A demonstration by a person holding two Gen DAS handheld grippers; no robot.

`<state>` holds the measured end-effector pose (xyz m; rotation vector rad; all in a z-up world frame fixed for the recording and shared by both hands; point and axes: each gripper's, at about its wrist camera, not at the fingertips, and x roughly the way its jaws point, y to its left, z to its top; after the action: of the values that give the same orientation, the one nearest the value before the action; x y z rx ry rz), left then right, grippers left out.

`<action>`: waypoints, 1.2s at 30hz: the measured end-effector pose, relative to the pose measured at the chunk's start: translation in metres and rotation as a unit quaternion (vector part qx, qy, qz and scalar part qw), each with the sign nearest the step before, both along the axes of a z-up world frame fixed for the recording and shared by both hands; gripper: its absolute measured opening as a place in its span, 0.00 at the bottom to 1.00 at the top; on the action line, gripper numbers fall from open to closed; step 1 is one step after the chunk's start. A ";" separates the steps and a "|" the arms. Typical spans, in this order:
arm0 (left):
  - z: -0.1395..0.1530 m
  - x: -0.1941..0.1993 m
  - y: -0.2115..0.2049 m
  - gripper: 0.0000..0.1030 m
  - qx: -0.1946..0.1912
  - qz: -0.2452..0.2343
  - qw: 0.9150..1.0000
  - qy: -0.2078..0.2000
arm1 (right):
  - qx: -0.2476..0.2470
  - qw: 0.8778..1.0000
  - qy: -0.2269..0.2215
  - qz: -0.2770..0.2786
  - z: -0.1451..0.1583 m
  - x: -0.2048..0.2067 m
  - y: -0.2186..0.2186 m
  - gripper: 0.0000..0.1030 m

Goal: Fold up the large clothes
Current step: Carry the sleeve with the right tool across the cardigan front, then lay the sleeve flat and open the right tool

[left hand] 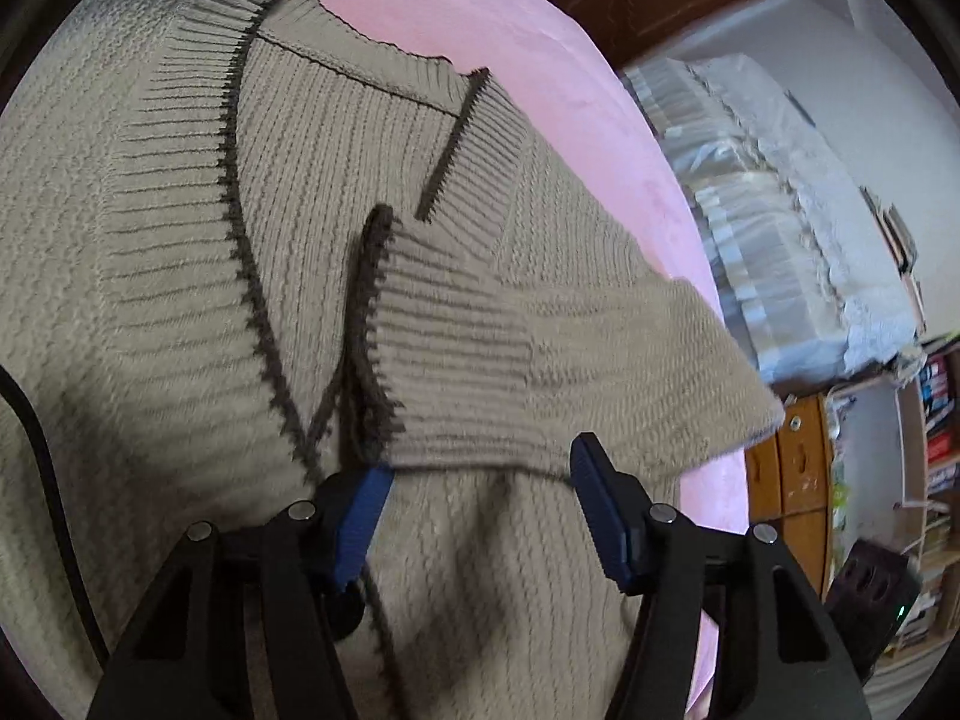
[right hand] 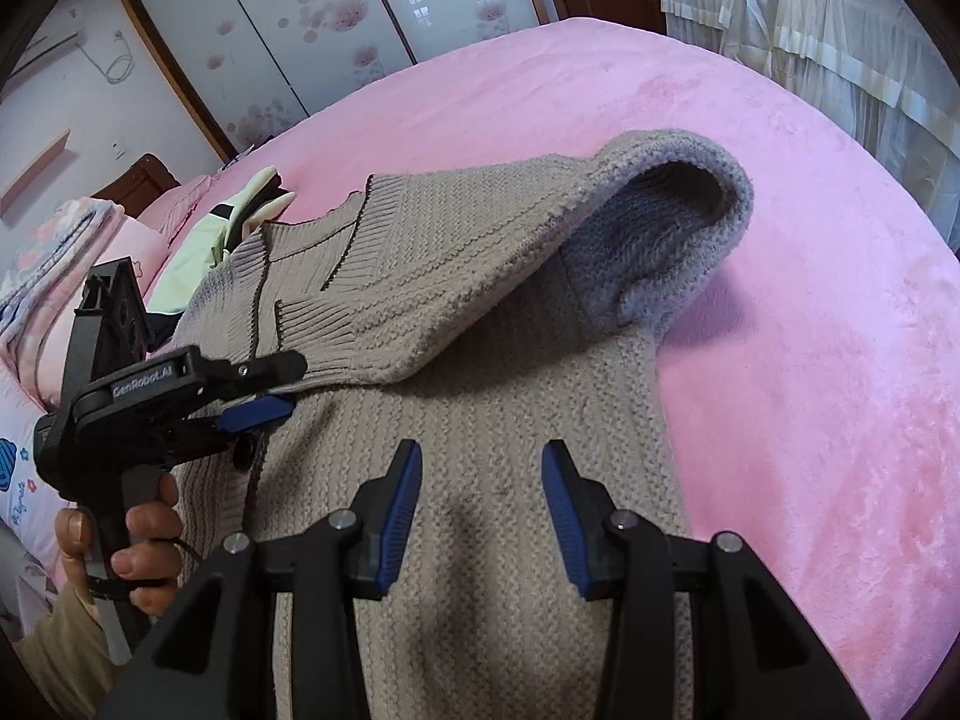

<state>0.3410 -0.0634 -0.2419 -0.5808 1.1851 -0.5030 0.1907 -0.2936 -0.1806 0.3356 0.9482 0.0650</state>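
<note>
A beige knit sweater [left hand: 288, 192] with dark brown trim lies on a pink bed [left hand: 480, 18]. One sleeve [left hand: 540, 354] is folded across the chest, its ribbed cuff near the V-neck. My left gripper [left hand: 480, 468] is open and empty just above the folded sleeve's lower edge. In the right wrist view the sweater [right hand: 492, 420] shows with its sleeve fold [right hand: 672, 210] bulging up. My right gripper [right hand: 480, 462] is open and empty over the sweater's body. The left gripper [right hand: 264, 387] shows there at the left, held by a hand, its jaws apart by the cuff.
A pale green garment [right hand: 204, 234] and floral pillows [right hand: 66, 246] lie at the bed's head. A covered piece of furniture [left hand: 780, 192] and bookshelves [left hand: 936, 420] stand beside the bed. Sliding wardrobe doors [right hand: 312, 18] stand behind. Bare pink bedcover [right hand: 810, 360] lies right of the sweater.
</note>
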 end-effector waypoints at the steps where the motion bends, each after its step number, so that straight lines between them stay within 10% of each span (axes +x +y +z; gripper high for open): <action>1: -0.002 0.004 -0.001 0.58 -0.006 0.009 1.000 0.000 | 0.002 1.000 0.000 -0.002 -0.001 0.000 -0.002 0.41; 4: -0.004 0.015 -0.006 0.41 0.007 0.032 0.999 -0.007 | -0.002 1.000 0.002 -0.010 -0.003 0.000 -0.006 0.41; 6: -0.004 0.022 -0.010 0.07 0.024 0.039 0.999 0.003 | -0.016 1.000 0.006 -0.020 -0.006 0.000 -0.010 0.41; 18: 0.121 0.046 -0.043 0.06 0.151 0.003 0.976 -0.154 | -0.086 0.992 0.001 -0.093 -0.019 0.063 -0.053 0.49; 20: 0.140 0.053 -0.036 0.06 0.178 0.010 0.967 -0.180 | -0.124 0.989 0.018 -0.082 -0.026 0.078 -0.048 0.15; 24: 0.161 0.060 0.000 0.06 0.225 0.036 0.948 -0.220 | -0.168 0.983 0.001 -0.074 -0.022 0.072 -0.034 0.15; 31: 0.073 0.079 0.071 0.07 0.284 0.058 0.950 -0.118 | -0.304 0.953 0.009 -0.016 -0.034 0.061 0.014 0.24; 36: 0.041 0.075 0.088 0.30 0.257 0.052 0.962 -0.075 | -0.252 0.968 0.016 0.018 -0.019 0.048 0.010 0.44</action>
<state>0.4158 0.0244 -0.2011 -0.1520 1.0781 -0.1318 0.2391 -0.2833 -0.1994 -0.1506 0.9672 -0.1483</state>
